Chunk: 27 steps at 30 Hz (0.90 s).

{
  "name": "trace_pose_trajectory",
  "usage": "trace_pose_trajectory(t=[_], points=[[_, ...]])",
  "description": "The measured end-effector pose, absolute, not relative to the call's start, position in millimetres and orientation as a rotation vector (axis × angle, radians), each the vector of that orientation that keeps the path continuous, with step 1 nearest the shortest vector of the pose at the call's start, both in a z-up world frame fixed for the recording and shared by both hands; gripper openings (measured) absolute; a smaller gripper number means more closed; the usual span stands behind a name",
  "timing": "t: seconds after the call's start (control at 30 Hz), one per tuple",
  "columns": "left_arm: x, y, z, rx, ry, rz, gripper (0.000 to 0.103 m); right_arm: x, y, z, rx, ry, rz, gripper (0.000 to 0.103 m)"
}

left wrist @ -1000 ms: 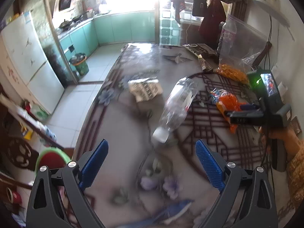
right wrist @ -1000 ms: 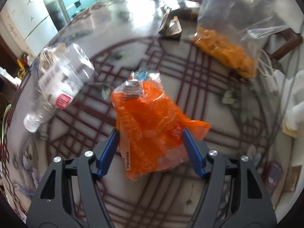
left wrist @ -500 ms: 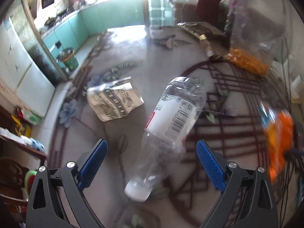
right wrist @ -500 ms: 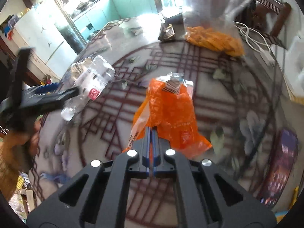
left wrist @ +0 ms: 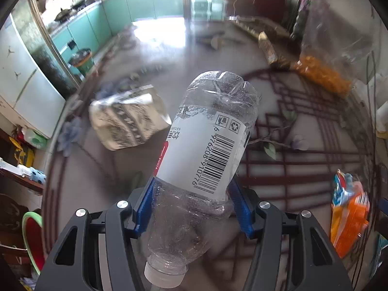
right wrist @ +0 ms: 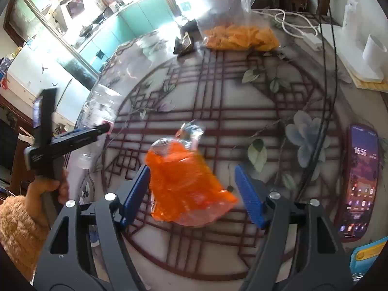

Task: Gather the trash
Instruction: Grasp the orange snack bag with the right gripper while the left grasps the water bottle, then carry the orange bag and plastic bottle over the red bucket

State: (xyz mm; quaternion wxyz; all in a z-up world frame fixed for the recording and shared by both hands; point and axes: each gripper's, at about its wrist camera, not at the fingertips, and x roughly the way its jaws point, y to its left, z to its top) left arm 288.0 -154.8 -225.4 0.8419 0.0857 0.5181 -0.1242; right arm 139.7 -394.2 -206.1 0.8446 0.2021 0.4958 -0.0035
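Two pieces of trash are in my reach, none binned yet as far as I can see. On the patterned table (right wrist: 278, 101) my left gripper (left wrist: 191, 206) is closing, its blue pads pressing the clear plastic bottle (left wrist: 206, 150) below its label, cap toward me. My right gripper (right wrist: 191, 194) is opening, pads spread beside the orange wrapper (right wrist: 184, 184) lying between them, ungripped. A silvery foil packet (left wrist: 128, 121) sits untouched beyond the bottle
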Motion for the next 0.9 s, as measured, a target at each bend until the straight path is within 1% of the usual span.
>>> trace_pose_trajectory(t=[0.1,0.3,0.43,0.47,0.57,0.63,0.73,0.9], points=[[268,-144,-205,0.153,1.061,-0.264,0.055,150,-383,-214,0.406,1.080,0.012,0.073],[217,-113,-172,0.103,1.039,-0.253,0.055,166,-365,-235,0.370,1.141,0.007,0.073],[187,-93,-161,0.087,1.028,-0.235,0.055,169,-358,-244,0.340,1.177,-0.020,0.073],[181,-87,-160,0.082,1.025,-0.230,0.055,169,-357,-246,0.337,1.184,-0.026,0.071],[162,-73,-156,0.072,1.021,-0.212,0.055,168,-351,-246,0.300,1.194,-0.038,0.056],[153,-64,-156,0.063,1.027,-0.203,0.055,166,-344,-240,0.271,1.188,-0.047,0.050],[143,-52,-153,0.047,1.026,-0.188,0.055,162,-333,-227,0.258,1.158,-0.038,0.047],[133,-34,-149,0.027,1.014,-0.168,0.055,147,-308,-196,0.220,1.088,-0.022,0.047]])
